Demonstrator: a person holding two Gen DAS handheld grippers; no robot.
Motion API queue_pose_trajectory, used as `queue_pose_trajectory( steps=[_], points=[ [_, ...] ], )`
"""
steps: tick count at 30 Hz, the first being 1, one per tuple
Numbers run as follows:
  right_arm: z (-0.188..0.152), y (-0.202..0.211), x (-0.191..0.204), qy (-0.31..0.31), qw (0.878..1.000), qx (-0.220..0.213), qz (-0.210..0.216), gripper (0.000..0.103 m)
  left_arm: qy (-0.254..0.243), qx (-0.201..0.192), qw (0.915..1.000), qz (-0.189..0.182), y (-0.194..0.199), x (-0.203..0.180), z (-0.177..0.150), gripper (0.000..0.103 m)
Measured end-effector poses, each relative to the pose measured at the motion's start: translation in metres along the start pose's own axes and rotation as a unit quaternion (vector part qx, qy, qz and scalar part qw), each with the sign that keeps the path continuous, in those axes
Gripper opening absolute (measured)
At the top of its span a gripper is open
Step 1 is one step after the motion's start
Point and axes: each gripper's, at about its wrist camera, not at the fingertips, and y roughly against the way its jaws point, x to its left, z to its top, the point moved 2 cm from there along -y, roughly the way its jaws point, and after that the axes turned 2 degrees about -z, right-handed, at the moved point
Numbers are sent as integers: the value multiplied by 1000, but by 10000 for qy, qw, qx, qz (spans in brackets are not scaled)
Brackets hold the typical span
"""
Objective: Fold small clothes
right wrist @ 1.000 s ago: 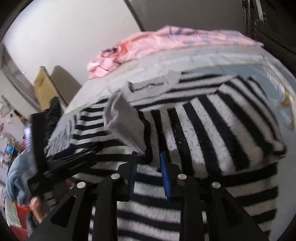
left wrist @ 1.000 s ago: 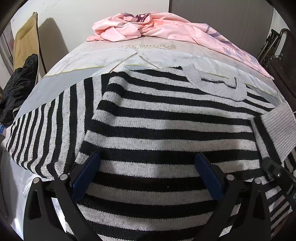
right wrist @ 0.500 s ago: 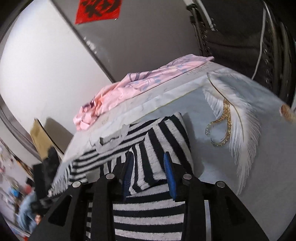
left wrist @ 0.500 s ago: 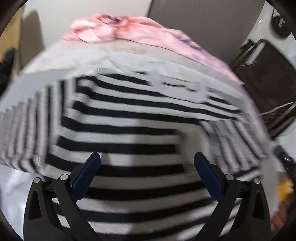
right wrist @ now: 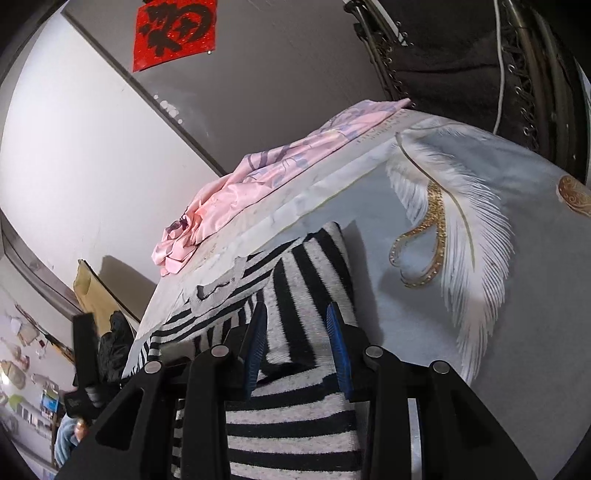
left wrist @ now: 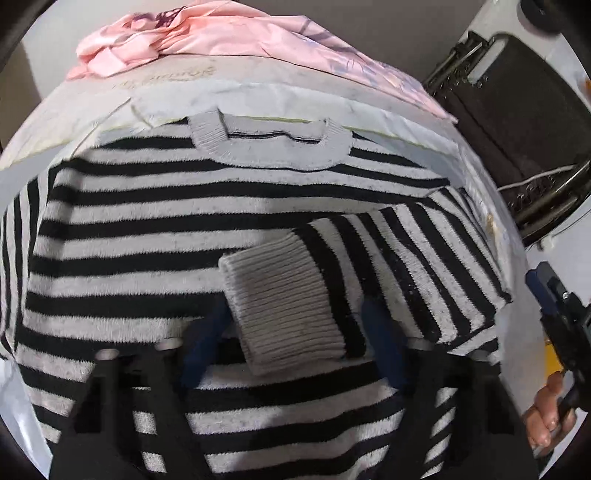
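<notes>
While a second ago the right sleeve hung lifted off to the side, it now lies folded across the front of the striped sweater [left wrist: 147, 229], grey ribbed cuff [left wrist: 284, 306] flat near the middle. Sweater is spread on the bed cover [right wrist: 517, 295], collar [left wrist: 273, 147] toward the far end, left sleeve [left wrist: 14, 258] unfolded at the left edge. Left gripper [left wrist: 291, 350] was wide open before; its jaws are closing now, cuff between the blue pads (blurred, cannot tell if they press it yet). Right gripper [right wrist: 297, 343] has swung from over the sweater's middle to its right edge; its jaws stand partly apart over the folded sleeve [right wrist: 306, 280], pads not pressing cloth, nothing held. In the left wrist view it shows at the far right [left wrist: 546, 295] with the person's fingers [left wrist: 546, 417] below. Around: pink cloth [left wrist: 207, 40] bunched at the far end of the bed, white feather print [right wrist: 461, 236] on the cover right of the sweater, red paper sign [right wrist: 173, 31] on the grey door, dark folding chair [left wrist: 517, 122] right of the bed. Black gripper frames block the sweater's near hem in both views.
</notes>
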Motion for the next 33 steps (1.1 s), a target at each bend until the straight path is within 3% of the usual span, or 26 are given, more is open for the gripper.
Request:
queue_pose_trajectory(
  steps=[2, 5, 8, 11, 15, 17, 20, 25, 28, 30, 33],
  points=[
    [0, 0, -2, -38, 10000, 20, 37, 35, -95, -53, 9999, 130, 1, -3, 3, 18],
    [-1, 0, 0, -13, 10000, 21, 64, 35, -122, -193, 9997, 103, 16, -3, 13, 11],
    [-5, -4, 9, 149, 9998, 126, 75, 33, -327, -568, 9973, 329, 45, -2, 27, 11],
    [-11, -11, 31, 563, 9980, 278, -39, 23, -376, -705, 9961, 363, 64, 6, 37, 11],
    [-22, -41, 45, 1131, 9887, 804, -567, 12, -363, -370, 9978, 412, 46, 19, 26, 16],
    [-28, -61, 32, 1077, 9825, 1219, -903, 0, -299, -177, 9978, 571, 28, 30, 12, 21],
    [-20, -56, 32, 982, 9848, 1212, -762, 3, -121, -108, 9976, 677, 14, 46, 0, 32],
    [27, -65, 59, 1226, 9868, 710, -780, 6, 88, -380, 9958, 825, 36, 59, 1, 30],
    [47, -102, 58, 1359, 9804, 610, -1286, 6, -96, -588, 9963, 613, 48, 39, 17, 31],
    [45, -137, 36, 1214, 9740, 1030, -1610, 3, -215, -601, 9968, 486, 45, 23, 25, 31],
    [45, -133, 32, 1158, 9781, 910, -1473, 1, -416, -375, 9979, 340, 15, -4, 33, 38]
  ],
)
